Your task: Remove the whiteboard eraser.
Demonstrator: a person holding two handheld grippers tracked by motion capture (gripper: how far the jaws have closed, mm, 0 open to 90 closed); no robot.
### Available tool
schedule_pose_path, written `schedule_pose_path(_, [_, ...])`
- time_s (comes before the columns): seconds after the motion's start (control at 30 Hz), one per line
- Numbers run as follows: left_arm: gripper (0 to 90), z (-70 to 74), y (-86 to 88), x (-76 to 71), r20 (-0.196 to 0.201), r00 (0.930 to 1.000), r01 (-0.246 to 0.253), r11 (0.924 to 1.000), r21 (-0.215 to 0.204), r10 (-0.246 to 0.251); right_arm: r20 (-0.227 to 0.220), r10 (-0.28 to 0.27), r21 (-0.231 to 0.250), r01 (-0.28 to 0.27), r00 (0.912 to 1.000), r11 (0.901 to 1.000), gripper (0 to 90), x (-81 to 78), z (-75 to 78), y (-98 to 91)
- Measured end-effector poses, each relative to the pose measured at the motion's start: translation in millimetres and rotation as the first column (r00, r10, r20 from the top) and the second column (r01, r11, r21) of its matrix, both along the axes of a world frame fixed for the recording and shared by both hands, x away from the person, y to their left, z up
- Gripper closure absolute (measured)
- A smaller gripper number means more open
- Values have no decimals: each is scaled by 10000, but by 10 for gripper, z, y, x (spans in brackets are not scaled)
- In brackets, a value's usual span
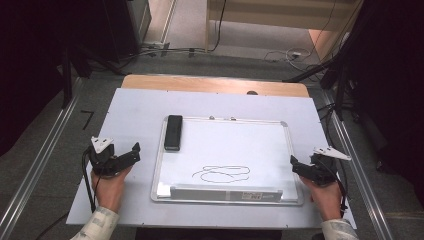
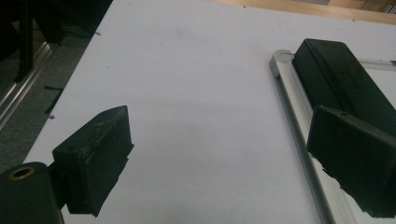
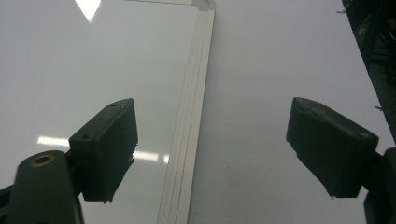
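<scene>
A whiteboard [image 1: 260,145] with a silver frame lies flat on the table, with a black scribble [image 1: 221,173] drawn near its front edge. A black eraser [image 1: 173,132] rests on the board's far left corner, also seen in the left gripper view as a black eraser [image 2: 336,79] beside the frame. My left gripper [image 1: 131,152] hovers left of the board, open, nothing between its jaws. My right gripper [image 1: 299,166] sits at the board's right edge, open and empty. In the right gripper view the whiteboard frame [image 3: 191,116] runs between the jaws.
A pale sheet [image 1: 135,110] covers the wooden table [image 1: 210,84]. A tray [image 1: 220,191] runs along the board's front edge. Metal rails [image 1: 40,165] flank the table on the floor, with cables [image 1: 280,54] beyond the far edge.
</scene>
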State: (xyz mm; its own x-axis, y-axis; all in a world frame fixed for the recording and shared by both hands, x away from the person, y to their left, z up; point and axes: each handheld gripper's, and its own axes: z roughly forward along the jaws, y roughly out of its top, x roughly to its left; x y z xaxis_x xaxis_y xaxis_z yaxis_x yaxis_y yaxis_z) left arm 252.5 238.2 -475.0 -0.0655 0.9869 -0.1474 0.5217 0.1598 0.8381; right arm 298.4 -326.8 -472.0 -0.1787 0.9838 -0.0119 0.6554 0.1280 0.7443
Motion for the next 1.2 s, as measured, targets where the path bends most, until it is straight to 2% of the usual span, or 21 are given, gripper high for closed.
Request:
schedule_pose_path(0.13, [71,1,-28,30,-11,10000,26,9999,-130,-26,-10,-29,33,29,10000,10000,152,-1,0,-1])
schedule_pose_path(0.23, [92,-8,-52,49,-51,9999,120,9999,-28,-120,-8,-26,36,26,10000,10000,152,0,-1,-2])
schedule_pose_path(0.5, [91,48,-131,121,65,9997,256,9997,-64,-256,-40,-40,12,40,10000,10000,152,0,-6,3])
schedule_pose_path(1.2, [92,80,-326,297,-28,9983,586,9981,-193,-587,-89,-1,21,1,10000,10000,152,2,-15,6])
